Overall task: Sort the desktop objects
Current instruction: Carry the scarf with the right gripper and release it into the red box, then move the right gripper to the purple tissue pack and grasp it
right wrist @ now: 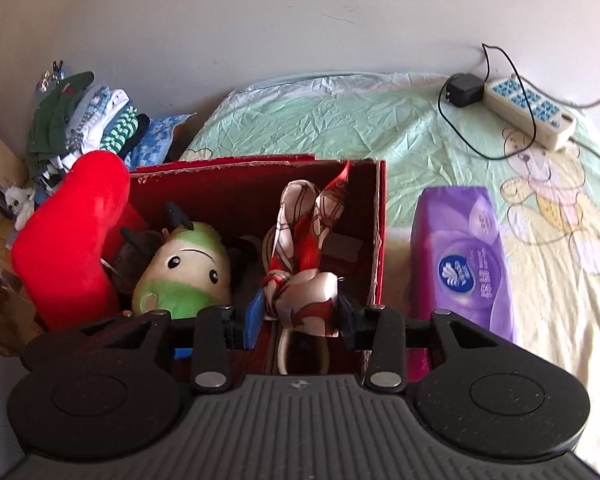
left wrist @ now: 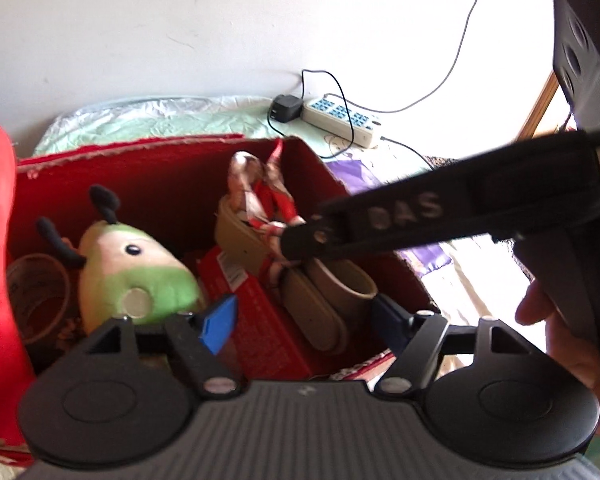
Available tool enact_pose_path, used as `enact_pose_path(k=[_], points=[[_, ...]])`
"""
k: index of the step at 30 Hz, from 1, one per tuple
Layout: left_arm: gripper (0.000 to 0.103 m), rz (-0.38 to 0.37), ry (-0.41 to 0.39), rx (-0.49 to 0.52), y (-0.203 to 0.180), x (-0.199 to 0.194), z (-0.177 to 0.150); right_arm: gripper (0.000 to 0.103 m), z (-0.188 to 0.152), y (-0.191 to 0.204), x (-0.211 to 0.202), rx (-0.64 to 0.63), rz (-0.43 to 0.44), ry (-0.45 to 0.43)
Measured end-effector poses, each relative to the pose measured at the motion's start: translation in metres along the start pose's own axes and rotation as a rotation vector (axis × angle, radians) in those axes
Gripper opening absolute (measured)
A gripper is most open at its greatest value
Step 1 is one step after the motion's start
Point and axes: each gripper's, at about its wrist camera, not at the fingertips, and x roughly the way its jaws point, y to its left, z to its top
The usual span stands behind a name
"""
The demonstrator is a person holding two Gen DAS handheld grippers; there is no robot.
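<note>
A red cardboard box (right wrist: pixel 256 168) stands on the bed and holds a green and cream plush toy (right wrist: pixel 184 268), a red plush (right wrist: pixel 72 236) leaning on its left wall, and beige tape rolls (left wrist: pixel 332 292). My right gripper (right wrist: pixel 300 316) is shut on a red and white patterned scarf (right wrist: pixel 308 240) and holds it inside the box; in the left wrist view its black finger (left wrist: pixel 420 216) reaches in from the right with the scarf (left wrist: pixel 260 188). My left gripper (left wrist: pixel 304 320) is open and empty above the box (left wrist: pixel 140 168).
A purple tissue pack (right wrist: pixel 464 268) lies right of the box. A white power strip (right wrist: pixel 528 108) with a black adapter (right wrist: pixel 462 90) and cables lies at the back right. Folded clothes (right wrist: pixel 88 120) are stacked at the far left by the wall.
</note>
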Motion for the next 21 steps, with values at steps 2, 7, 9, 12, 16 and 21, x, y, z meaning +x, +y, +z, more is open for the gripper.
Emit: enact_pose_path(k=[2,7,9,12,16,21], points=[[0.075,-0.002,-0.013,-0.006,0.000,-0.003,0.000,0.043,-0.002,-0.004,-0.006,0.026,0.006,-0.019],[0.075,-0.016,-0.026,-0.001,0.002,0.004,0.005,0.044,-0.010,-0.028,-0.036,0.154,0.113,-0.117],[0.075,-0.023,-0.032,0.001,0.016,0.019,0.018,0.046,-0.014,-0.045,-0.048,0.203,0.121,-0.154],[0.075,-0.007,-0.061,0.029,0.019,0.035,0.030,0.052,-0.021,-0.073,-0.061,0.276,0.122,-0.190],[0.088,0.002,-0.108,0.086,-0.030,0.008,0.032,0.054,-0.032,-0.112,-0.061,0.331,0.051,-0.170],[0.092,0.035,-0.107,0.152,-0.092,0.014,0.024,0.065,-0.040,-0.143,-0.055,0.332,0.036,-0.112]])
